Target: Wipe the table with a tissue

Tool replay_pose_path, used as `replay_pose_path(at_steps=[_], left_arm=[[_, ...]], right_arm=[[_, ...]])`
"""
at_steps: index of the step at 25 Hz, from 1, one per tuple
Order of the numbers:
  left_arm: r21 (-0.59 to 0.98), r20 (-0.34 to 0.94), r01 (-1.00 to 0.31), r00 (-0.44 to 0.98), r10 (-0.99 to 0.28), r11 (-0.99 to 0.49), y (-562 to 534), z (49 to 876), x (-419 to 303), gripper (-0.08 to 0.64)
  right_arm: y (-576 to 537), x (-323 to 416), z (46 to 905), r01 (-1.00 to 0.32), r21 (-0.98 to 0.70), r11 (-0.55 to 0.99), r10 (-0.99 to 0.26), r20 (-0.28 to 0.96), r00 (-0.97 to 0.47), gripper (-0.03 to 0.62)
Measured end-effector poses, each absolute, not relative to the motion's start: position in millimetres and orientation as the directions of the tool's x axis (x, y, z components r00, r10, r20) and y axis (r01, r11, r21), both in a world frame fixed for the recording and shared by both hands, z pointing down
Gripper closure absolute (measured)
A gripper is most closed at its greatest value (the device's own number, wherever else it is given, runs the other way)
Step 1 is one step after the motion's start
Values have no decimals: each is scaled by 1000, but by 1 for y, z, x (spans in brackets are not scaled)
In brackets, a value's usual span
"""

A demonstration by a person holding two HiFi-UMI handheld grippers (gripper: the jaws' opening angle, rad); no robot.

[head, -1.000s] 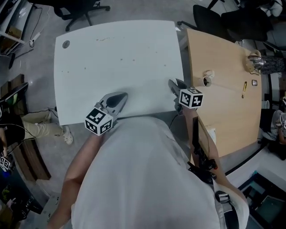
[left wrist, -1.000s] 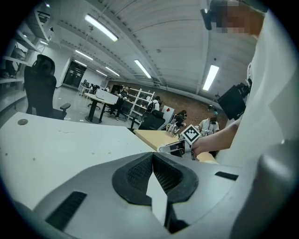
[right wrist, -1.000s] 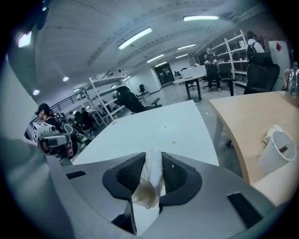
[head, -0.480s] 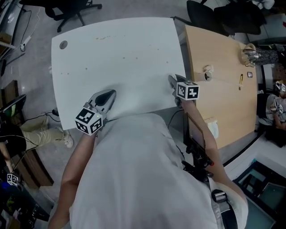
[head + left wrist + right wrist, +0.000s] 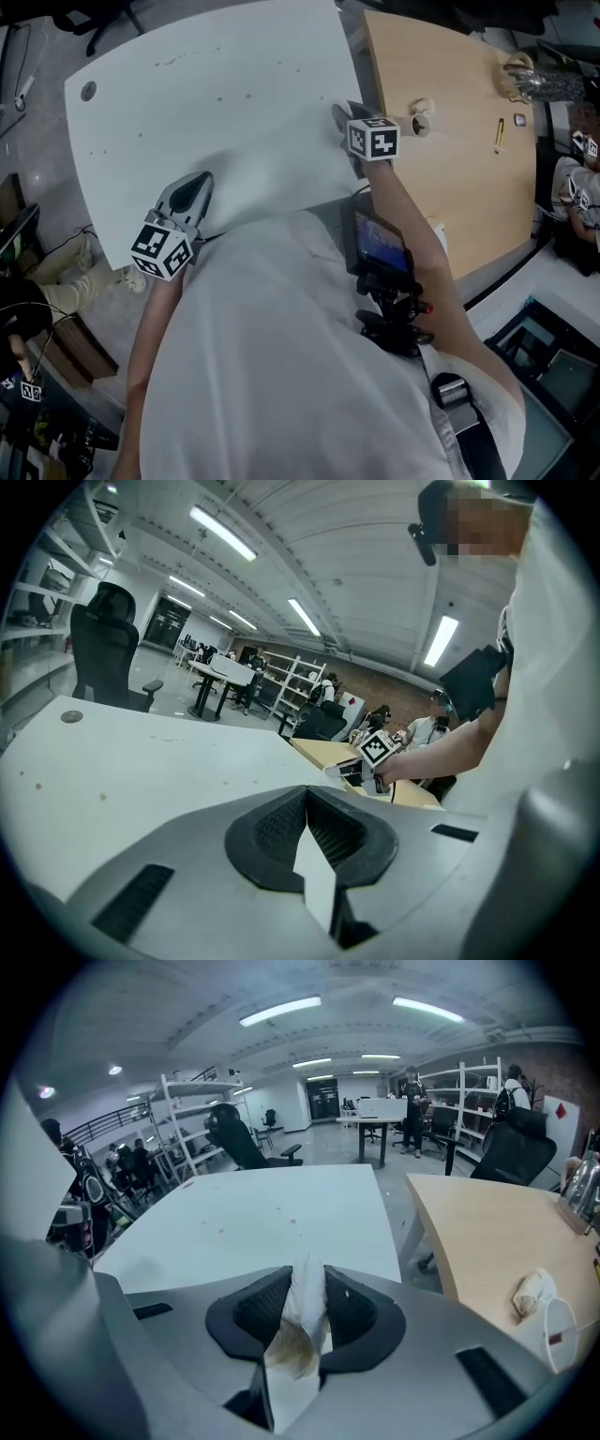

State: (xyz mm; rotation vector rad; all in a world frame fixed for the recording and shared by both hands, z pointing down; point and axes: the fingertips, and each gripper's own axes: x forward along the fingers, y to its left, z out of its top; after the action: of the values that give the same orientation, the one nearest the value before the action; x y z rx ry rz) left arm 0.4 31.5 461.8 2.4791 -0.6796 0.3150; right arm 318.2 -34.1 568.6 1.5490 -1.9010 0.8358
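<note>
One tissue in right gripper at white table's right edge

Open workshop hall, strip-lit.
Fluorescent ceiling lights; white metal shelving racks; black office chair; pale wooden desk; grey floor.

— What is the person wearing?
— A pale grey short-sleeved shirt, with a black device and a black strap on its front.
— And the tools?
— The left hand-held gripper and right hand-held gripper have grey shells, black ribbed pads, and a white cube with black square markers.
</note>
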Motion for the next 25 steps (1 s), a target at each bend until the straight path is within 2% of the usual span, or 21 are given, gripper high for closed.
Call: replay_pose_path(at_steps=[8,17,25], left_arm=[[446,407,-562,820,-402,-696,32,473,15,554],[458,429,-582,807,-406,-673,34,480,26,554],[453,432,-599,795,-425,-660,29,478,21,554]], right_arm=[[-62,343,572,-975,-68,213,-670,716,-196,489],[-76,333,601,-932,32,361,-612,762,-211,489],[-79,327,588,-922,45,386,-639,734,-232,466]])
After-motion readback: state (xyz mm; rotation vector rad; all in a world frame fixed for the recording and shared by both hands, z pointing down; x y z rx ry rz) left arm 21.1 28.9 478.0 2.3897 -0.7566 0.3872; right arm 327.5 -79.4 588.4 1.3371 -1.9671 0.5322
